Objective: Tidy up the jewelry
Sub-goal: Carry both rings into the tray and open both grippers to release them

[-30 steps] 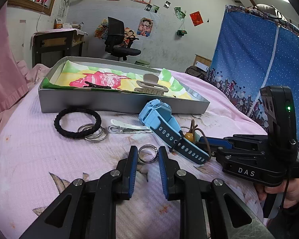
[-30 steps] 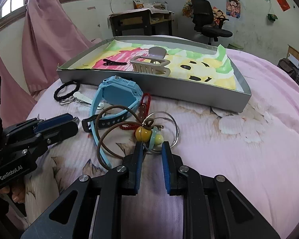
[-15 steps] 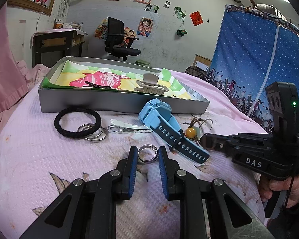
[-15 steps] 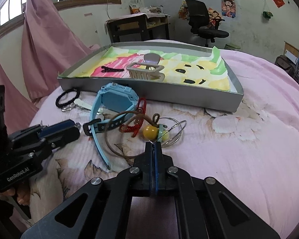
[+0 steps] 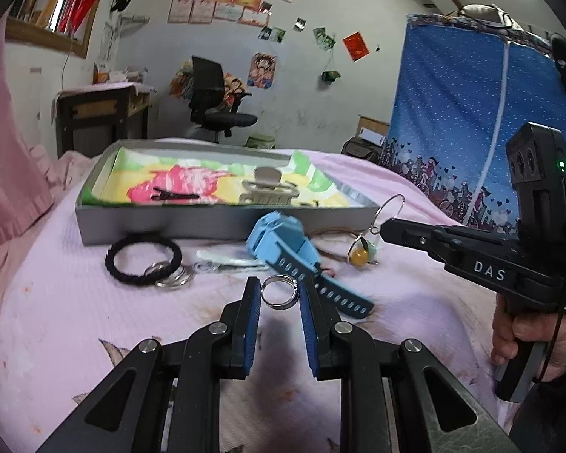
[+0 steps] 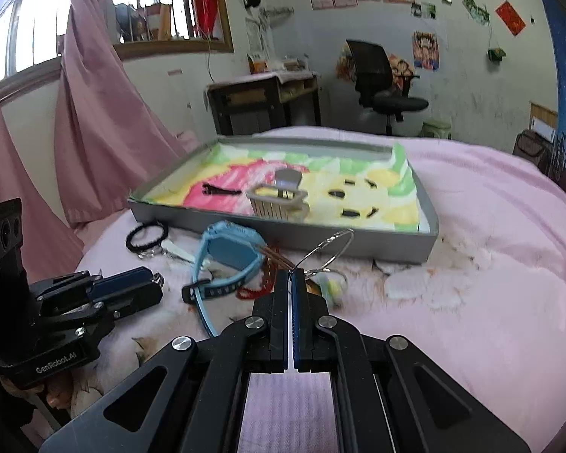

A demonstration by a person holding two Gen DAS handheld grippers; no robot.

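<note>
Two pieces already lie in the tray: a black hairpin and a beige claw clip, both on its bright printed liner. A third is on its way. The right gripper is pinched shut on a thin wire hoop, lifted off the pink cover, with a yellow bead and a pale charm dangling beneath it, just short of the tray's near wall.

Most of the sorting is left, I judge. A silver ring sits on the cover between the spread fingers of the left gripper, which brackets it without touching, so that pickup looks ready but not yet made. Beside the ring lies a blue watch, its strap running toward the left gripper. Under and behind the watch are a red beaded string and brown cord loops, tangled close together. Farther left are a black hair tie, a pair of metal rings touching it, and a white clip.

Roughly two items are stowed, one is in the air, and six or seven wait on the cover.
</note>
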